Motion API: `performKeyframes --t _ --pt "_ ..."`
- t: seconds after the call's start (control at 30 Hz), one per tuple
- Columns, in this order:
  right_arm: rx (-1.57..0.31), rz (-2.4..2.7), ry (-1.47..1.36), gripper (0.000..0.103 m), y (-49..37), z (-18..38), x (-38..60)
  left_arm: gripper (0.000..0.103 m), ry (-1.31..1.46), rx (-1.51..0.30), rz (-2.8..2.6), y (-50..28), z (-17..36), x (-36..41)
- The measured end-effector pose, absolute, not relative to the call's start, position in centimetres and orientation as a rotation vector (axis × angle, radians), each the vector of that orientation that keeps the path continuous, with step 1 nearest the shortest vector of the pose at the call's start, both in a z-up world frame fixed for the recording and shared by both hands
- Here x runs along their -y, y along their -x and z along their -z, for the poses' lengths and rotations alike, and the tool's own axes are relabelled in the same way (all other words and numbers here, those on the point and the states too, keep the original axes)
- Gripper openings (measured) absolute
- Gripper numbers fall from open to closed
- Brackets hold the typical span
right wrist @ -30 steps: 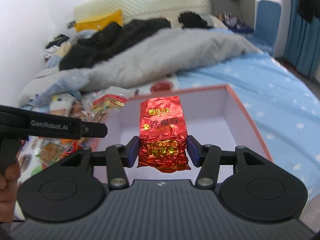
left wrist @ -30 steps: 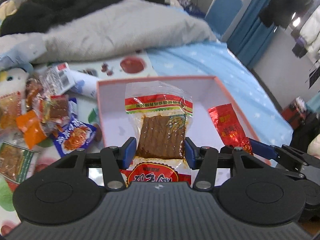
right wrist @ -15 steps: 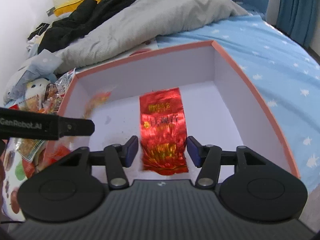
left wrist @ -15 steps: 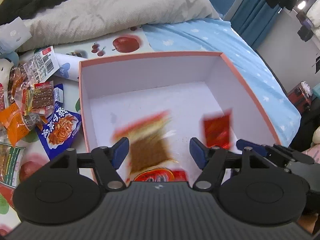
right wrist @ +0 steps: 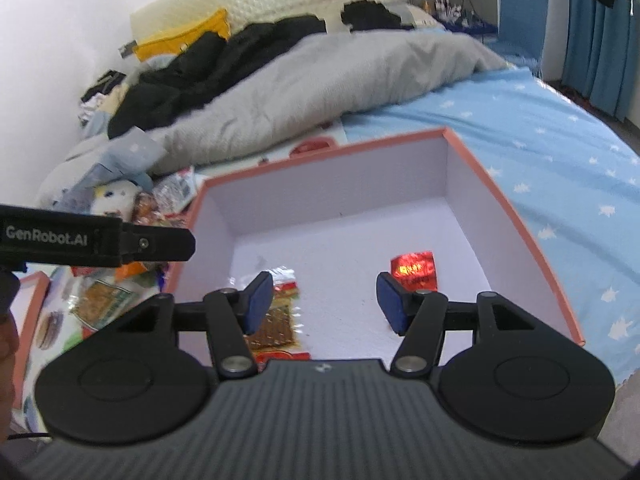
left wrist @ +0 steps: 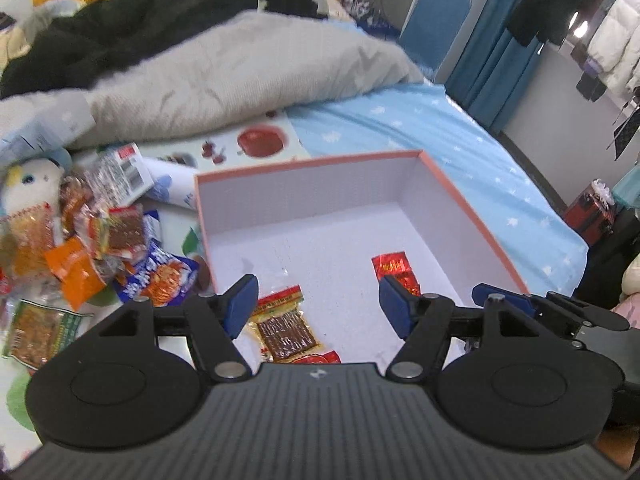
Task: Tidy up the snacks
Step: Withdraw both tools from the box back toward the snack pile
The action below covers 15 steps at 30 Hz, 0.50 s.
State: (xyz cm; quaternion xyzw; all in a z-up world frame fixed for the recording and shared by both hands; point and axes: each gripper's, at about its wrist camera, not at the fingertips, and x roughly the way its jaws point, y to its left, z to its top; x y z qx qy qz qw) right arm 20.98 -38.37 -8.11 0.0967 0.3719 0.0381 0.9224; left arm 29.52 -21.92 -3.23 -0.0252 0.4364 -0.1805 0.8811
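A pink-rimmed box (left wrist: pixel 308 162) with a white inside lies on the bed; it also shows in the right wrist view (right wrist: pixel 320 154). In it lie a clear packet of brown dried tofu (left wrist: pixel 285 330) at the near left and a red foil packet (left wrist: pixel 394 266) at the near right. Both also show in the right wrist view, the tofu packet (right wrist: pixel 276 320) and the foil packet (right wrist: pixel 414 266). My left gripper (left wrist: pixel 316 306) is open and empty above the box's near edge. My right gripper (right wrist: pixel 326 300) is open and empty above the box too.
A pile of loose snack packets (left wrist: pixel 92 248) lies left of the box, with a plush toy (left wrist: pixel 28 188) beside it. A grey duvet (left wrist: pixel 240 76) and dark clothes (left wrist: pixel 132 24) lie behind. The other gripper's arm (right wrist: pixel 96 240) crosses the right wrist view's left side.
Both grippers opened and let go of their packets, which dropped into the box. Both grippers have lifted and tilted up since.
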Motion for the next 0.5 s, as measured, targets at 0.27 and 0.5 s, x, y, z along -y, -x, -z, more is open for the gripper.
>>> performKeyframes --t 0.27,0.5 --pt "-0.665 -0.092 -0.185 0.060 -17.5 4.5 36.6 0.072 0.039 -0.794 0.375 -24.9 -0.8 19.5" --pt "-0.590 -0.107 -0.184 0.060 -14.9 2.2 34.8 0.072 0.075 -0.727 0.354 -20.5 -2.9 16.5"
